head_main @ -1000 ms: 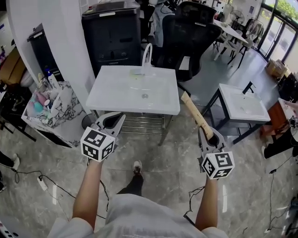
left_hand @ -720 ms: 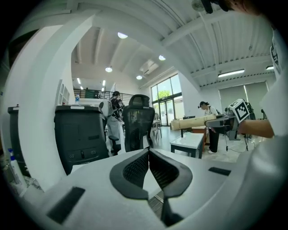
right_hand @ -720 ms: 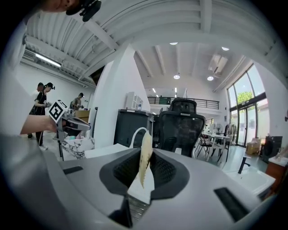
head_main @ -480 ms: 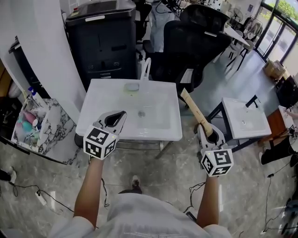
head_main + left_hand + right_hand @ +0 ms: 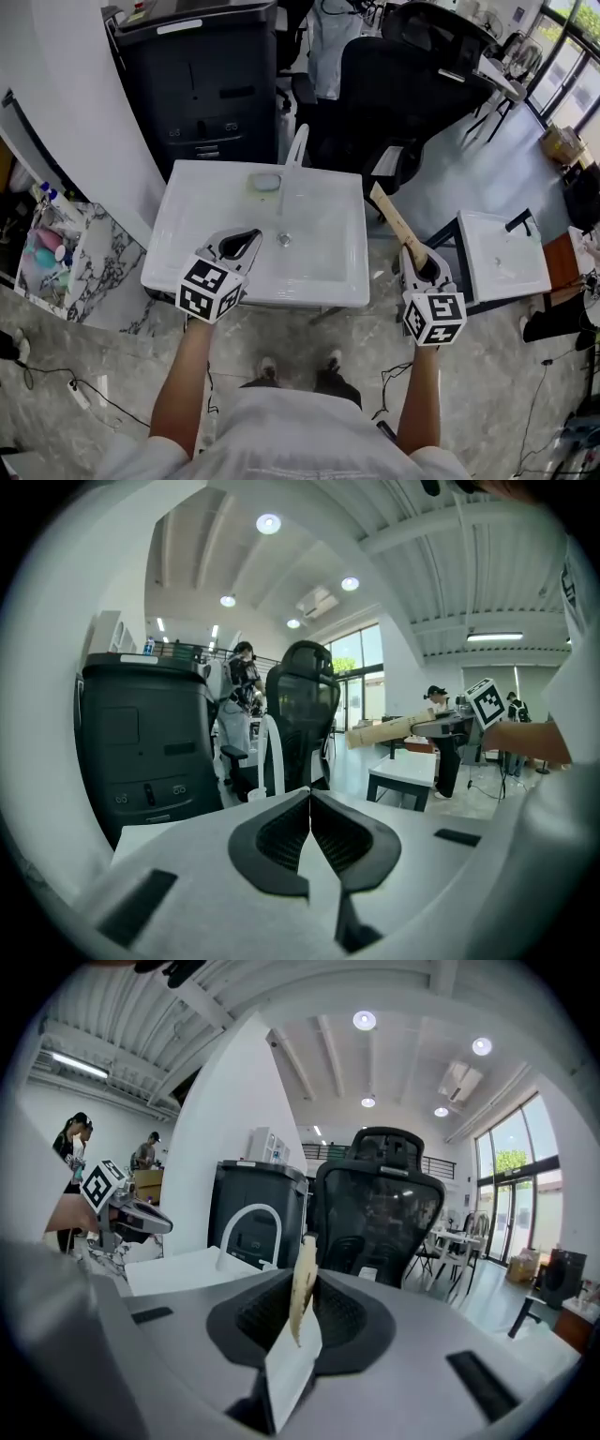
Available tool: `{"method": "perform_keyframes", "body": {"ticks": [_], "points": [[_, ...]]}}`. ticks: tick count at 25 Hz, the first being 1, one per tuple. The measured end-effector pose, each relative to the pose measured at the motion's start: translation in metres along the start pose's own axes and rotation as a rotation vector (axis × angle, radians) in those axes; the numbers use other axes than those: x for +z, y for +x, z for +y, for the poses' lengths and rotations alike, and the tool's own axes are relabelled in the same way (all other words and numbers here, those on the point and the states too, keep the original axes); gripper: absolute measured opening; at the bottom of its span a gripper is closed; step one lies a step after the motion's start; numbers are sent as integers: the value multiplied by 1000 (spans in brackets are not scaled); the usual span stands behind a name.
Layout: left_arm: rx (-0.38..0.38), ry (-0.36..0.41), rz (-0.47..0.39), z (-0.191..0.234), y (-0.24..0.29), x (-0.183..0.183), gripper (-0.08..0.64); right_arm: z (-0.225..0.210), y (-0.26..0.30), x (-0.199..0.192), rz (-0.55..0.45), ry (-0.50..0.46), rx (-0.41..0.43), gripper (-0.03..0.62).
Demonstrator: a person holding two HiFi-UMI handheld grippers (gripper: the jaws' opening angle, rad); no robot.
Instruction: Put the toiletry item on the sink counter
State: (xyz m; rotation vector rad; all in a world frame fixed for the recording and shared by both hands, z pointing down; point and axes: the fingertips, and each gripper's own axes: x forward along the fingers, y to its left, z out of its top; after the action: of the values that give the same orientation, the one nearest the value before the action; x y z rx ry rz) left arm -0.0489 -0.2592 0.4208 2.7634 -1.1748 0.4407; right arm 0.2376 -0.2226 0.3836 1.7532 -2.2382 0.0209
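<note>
The white sink counter (image 5: 197,225) with its arched white faucet (image 5: 296,150) stands straight in front of me. My left gripper (image 5: 251,234) hovers over the counter's front left part, jaws shut with nothing between them (image 5: 310,794). My right gripper (image 5: 419,265) is off the counter's right front corner, shut on a long flat tan toiletry item (image 5: 396,223). The item sticks up and away towards the counter's right edge. In the right gripper view it stands edge-on between the pads (image 5: 302,1288), with the faucet (image 5: 248,1213) behind to the left.
A small pale dish (image 5: 266,182) lies beside the faucet base. Behind the counter stand a black cabinet (image 5: 211,75) and a black office chair (image 5: 403,75). A second small white sink (image 5: 502,253) is at the right, a marble-patterned stand with bottles (image 5: 56,253) at the left.
The person has stepped up to the sink counter, which now lies right under both grippers. The left gripper has come over the counter. The right still holds the tan item.
</note>
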Motion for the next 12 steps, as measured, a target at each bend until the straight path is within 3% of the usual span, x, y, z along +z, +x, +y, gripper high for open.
{"method": "perform_keyframes", "body": {"ticks": [4,12], "points": [[64,-40,38,15,24,-10,11,-21,53,-22,63,-23,53,60],[235,-164,91,37,62,-24,11,-48,171,-56,119,-24,270,58]]}}
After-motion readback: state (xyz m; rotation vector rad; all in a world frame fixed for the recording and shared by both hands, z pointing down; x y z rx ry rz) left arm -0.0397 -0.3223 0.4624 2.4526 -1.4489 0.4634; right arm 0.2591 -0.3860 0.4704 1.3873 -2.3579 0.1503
